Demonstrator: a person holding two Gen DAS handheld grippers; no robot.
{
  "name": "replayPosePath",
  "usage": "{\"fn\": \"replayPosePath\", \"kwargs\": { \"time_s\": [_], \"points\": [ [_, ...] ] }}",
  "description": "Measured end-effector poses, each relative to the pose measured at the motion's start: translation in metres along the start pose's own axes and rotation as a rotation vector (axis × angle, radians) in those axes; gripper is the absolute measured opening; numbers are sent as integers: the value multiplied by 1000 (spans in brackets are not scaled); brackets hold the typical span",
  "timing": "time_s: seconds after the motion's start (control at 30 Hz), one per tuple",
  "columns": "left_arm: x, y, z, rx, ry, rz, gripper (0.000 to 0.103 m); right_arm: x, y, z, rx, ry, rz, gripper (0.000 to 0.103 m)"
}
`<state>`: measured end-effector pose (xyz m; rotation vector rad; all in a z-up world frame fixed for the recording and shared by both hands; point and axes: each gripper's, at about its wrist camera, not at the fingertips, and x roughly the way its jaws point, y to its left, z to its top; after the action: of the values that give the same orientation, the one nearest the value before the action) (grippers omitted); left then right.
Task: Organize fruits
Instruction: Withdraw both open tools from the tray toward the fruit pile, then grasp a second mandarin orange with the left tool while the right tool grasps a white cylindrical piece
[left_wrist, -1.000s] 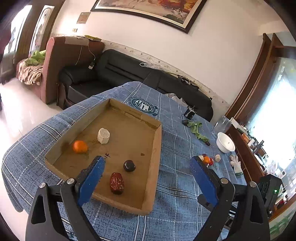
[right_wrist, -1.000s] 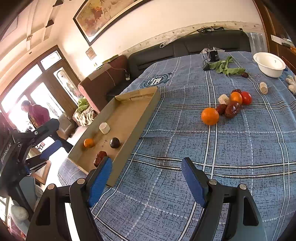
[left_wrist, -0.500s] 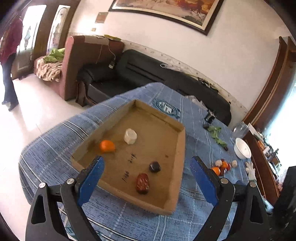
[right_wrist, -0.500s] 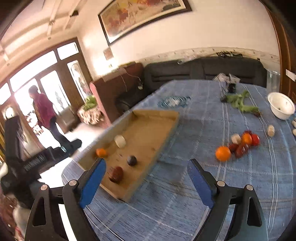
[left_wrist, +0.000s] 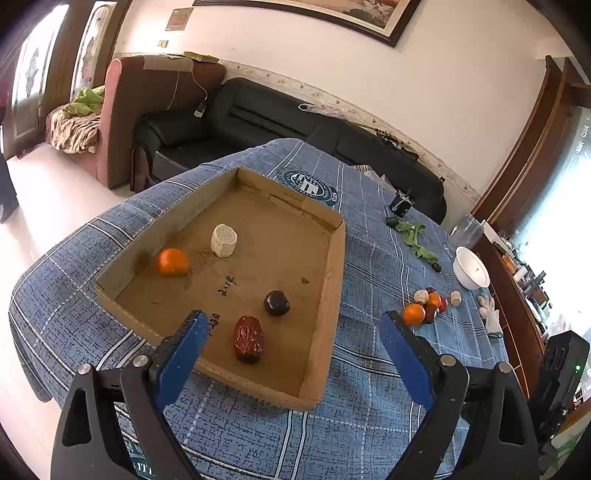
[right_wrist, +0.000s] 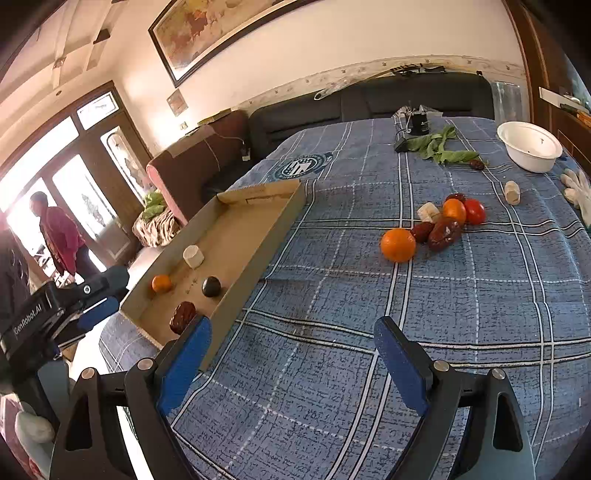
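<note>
Left view nearer tray (left_wrist: 334, 280); tomato (right_wrist: 474, 211) right-view only.

Far fruit cluster (left_wrist: 428, 308) too small to sort; white glove (right_wrist: 578, 192) cut off at frame edge

Bare cloth (right_wrist: 314, 369) between tray wall (right_wrist: 258, 254) and fruit cluster (right_wrist: 436, 229).

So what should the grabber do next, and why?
Probably move the right gripper forward to the big orange. Its jaws are open and empty, the orange is the nearest fruit left on the cloth, and the box already holds four pieces.
</note>
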<state>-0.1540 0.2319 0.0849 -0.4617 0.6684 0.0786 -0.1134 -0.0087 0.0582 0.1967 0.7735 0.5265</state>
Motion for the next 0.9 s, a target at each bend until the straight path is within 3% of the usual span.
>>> {"fn": "replayPosePath", "kwargs": {
  "time_s": [0.23,0.37,0.67,0.77,0.9],
  "points": [
    [3,-7,-2,28,10,-6,94,0,-3,-1,-12,13,-8,93],
    [6,-7,-1,32,19,-3,94,-21,-26,14,-14,-20,-70,93],
    [2,-24,18,88,-12,6,94,-130,-107,113,-33,-224,-411,96],
    [22,-42,13,115,43,-23,94,-129,-136,122,35,-220,-379,97],
    [45,-81,3,206,102,-63,93,-88,-163,112,109,-145,-320,97]
  ]
}}
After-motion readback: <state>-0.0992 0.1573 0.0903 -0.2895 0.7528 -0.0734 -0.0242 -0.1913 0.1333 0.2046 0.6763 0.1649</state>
